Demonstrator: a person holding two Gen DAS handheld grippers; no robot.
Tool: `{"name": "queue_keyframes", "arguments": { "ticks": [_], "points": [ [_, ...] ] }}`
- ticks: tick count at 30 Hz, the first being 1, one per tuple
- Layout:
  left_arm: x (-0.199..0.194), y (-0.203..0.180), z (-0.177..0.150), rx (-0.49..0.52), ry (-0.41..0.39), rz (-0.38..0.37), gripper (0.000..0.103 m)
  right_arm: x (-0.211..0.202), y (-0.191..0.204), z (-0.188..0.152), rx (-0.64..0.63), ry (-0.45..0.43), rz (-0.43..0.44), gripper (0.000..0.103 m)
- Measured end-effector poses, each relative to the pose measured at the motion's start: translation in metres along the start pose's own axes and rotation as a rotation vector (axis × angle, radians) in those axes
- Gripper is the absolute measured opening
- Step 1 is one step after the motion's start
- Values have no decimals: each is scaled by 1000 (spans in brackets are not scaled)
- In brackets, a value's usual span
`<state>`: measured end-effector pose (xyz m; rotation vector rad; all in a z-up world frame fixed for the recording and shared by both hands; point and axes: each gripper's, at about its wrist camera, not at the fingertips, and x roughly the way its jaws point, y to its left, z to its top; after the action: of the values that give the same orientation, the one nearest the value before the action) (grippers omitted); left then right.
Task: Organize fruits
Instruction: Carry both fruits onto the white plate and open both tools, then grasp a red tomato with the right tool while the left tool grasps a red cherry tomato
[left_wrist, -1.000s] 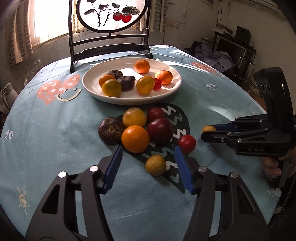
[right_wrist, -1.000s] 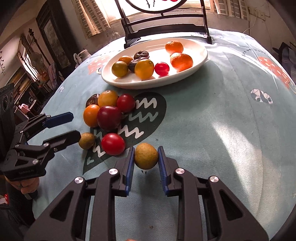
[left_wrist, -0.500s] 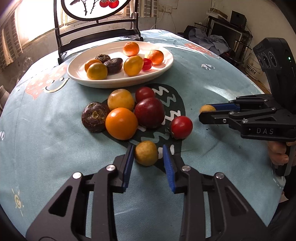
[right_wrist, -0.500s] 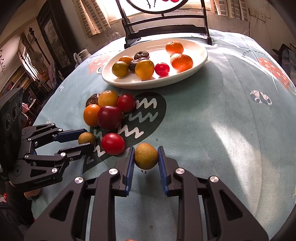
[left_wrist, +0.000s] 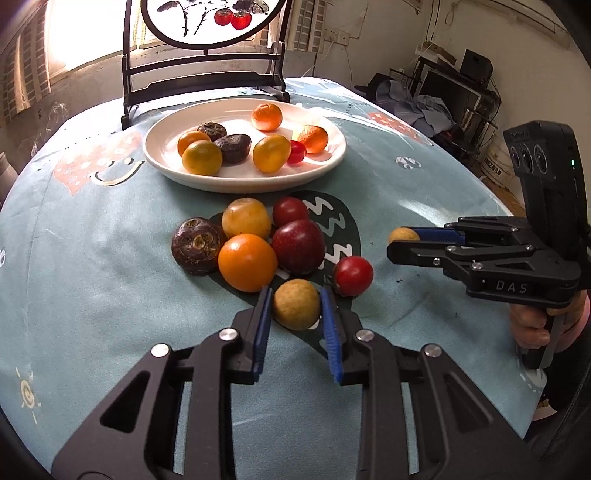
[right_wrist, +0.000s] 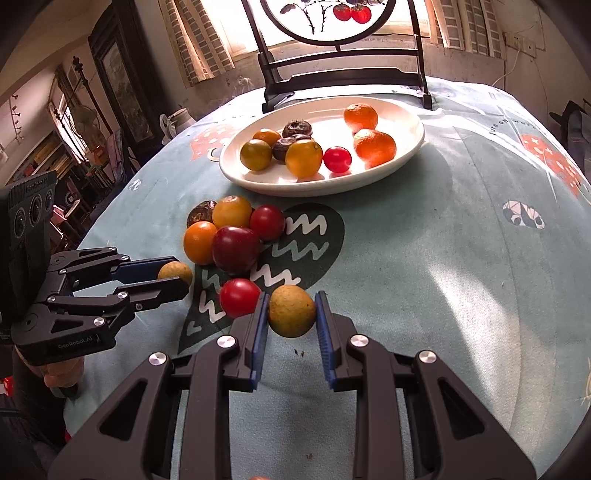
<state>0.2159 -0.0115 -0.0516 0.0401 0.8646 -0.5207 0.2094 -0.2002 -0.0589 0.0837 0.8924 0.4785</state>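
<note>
Sunlit room, shuttered window behind a black painted screen (left_wrist: 207, 55); round table under a teal patterned cloth (left_wrist: 92, 295). At nine o'clock of that cloth, left gripper (left_wrist: 296, 308) clamped on a tan round fruit (left_wrist: 296, 309) beside a loose fruit pile (left_wrist: 251, 240). At twelve o'clock, white plate (left_wrist: 332, 162) with eight fruits. At three o'clock, right gripper (right_wrist: 291, 312) pinching a yellow-brown fruit (right_wrist: 291, 311), red tomato (right_wrist: 239, 297) just left of it.
</note>
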Motion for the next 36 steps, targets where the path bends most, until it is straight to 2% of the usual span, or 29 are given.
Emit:
{"name": "queue_keyframes", "arguments": {
  "ticks": [3,6,9,13,17,18,19,20,21,22,24,28,33,35,36],
  "points": [
    [-3,4,20,-7,-12,4,27,-3,0,14,-11,-42,-12,26],
    [2,12,55,-5,-45,49,27,-6,-7,44,11,-134,-17,26],
    [18,26,94,-46,-72,76,27,2,-16,77,10,-207,-62,26],
    [48,41,134,-64,-76,137,27,29,-29,110,41,-223,-70,26],
    [73,55,153,-81,-52,167,27,52,-40,129,52,-218,-88,27],
    [76,57,155,-84,-51,186,27,57,-43,131,56,-221,-84,32],
    [76,58,156,-87,-54,209,36,59,-44,133,61,-225,-81,37],
    [74,59,155,-94,-59,227,50,58,-45,133,67,-227,-83,52],
    [67,59,153,-108,-77,236,86,55,-45,131,73,-226,-87,66],
    [57,60,149,-125,-116,250,96,49,-43,129,79,-232,-81,66],
    [36,58,140,-139,-166,260,97,35,-38,124,80,-250,-55,67],
    [1,50,119,-147,-177,274,99,11,-20,105,52,-249,-32,67],
    [-32,42,62,-190,-242,295,101,1,2,67,13,-193,8,68],
    [-33,45,35,-228,-252,346,101,4,9,49,0,-156,20,68],
    [-30,47,27,-255,-213,402,101,6,13,40,-14,-138,32,68]
  ]
}}
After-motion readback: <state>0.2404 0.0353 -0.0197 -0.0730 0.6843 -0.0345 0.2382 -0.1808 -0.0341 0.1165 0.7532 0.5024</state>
